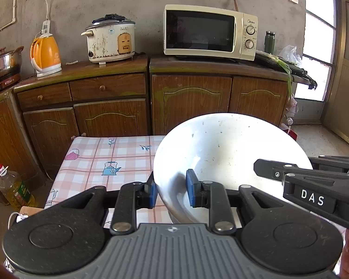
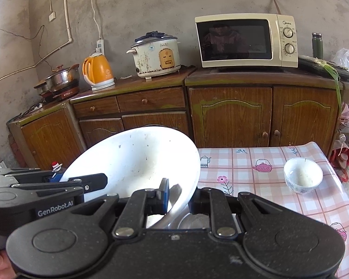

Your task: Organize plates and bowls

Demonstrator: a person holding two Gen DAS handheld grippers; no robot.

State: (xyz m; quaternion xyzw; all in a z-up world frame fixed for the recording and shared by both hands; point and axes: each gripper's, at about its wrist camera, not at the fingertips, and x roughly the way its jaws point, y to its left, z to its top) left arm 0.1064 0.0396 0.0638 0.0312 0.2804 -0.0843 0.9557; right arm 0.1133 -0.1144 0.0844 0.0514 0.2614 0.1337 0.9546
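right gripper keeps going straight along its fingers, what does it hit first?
Nothing new: the right gripper already clamps the big white bowl. Past that, probably the checked tablecloth; depth unclear.

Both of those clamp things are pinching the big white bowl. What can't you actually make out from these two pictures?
- Left wrist view: the large white bowl hides the table behind it, including the small bowl.
- Right wrist view: what lies under the large bowl; the right gripper covers it.
- Both views: the microwave dial markings are too small.
- Whether the large bowl touches the table: unclear.
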